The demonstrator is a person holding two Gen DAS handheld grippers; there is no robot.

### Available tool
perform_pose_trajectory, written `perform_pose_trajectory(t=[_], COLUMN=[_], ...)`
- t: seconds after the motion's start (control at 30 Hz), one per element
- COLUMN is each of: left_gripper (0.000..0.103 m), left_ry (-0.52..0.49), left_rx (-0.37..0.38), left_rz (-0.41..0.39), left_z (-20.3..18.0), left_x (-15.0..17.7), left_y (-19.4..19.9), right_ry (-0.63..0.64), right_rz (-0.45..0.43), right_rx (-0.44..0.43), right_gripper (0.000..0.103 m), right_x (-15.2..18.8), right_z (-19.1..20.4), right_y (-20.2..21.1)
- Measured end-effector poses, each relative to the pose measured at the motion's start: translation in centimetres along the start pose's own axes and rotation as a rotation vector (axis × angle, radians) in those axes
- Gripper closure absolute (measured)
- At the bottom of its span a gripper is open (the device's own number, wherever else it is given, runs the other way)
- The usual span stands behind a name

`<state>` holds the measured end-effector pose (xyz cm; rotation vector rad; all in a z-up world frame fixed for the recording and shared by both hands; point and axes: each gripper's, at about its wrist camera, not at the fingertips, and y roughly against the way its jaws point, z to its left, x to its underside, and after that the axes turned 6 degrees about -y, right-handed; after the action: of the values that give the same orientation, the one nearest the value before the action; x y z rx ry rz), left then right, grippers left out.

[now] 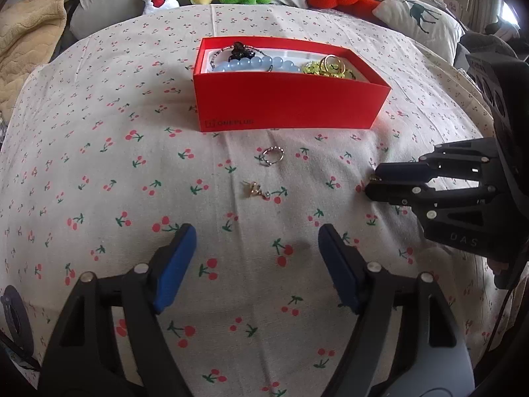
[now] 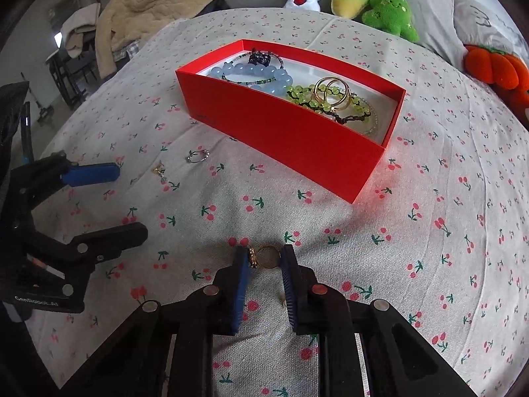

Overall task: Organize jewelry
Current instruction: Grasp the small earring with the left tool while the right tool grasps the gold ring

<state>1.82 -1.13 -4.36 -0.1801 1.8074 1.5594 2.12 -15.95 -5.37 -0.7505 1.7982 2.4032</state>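
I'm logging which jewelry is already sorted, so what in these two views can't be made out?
- Box floor: in the left wrist view the red box front wall hides the lower part of its contents.
- Gold ring: right wrist view, between the right gripper fingers; whether both pads touch it is unclear.
- Small earring: too small for detail.
- Left gripper: open, holding nothing.

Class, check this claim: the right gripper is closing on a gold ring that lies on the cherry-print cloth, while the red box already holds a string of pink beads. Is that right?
Not quite. The beads in the red box are pale blue, not pink; the right wrist view shows this. The rest holds: the right gripper brackets a gold ring on the cherry-print cloth.
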Motion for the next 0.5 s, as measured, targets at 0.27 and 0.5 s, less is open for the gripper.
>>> perform_pose_trajectory(t=[0.27,0.5], left_gripper=[0.059,0.062], left_ry=[0.028,0.014], left_rx=[0.030,0.017], left_rz=[-0.012,-0.012], left_z=[0.6,0.2], left_x=[-0.9,-1.3], left_y=[-0.6,-1.3], right_ry=[-0.044,-0.060], right_rz=[-0.024,-0.031], right_rx=[-0.012,-0.016], right_gripper=[0.083,0.083], right_x=[-0.1,-0.1], right_z=[-0.6,-0.9], right_y=[1.6,2.3])
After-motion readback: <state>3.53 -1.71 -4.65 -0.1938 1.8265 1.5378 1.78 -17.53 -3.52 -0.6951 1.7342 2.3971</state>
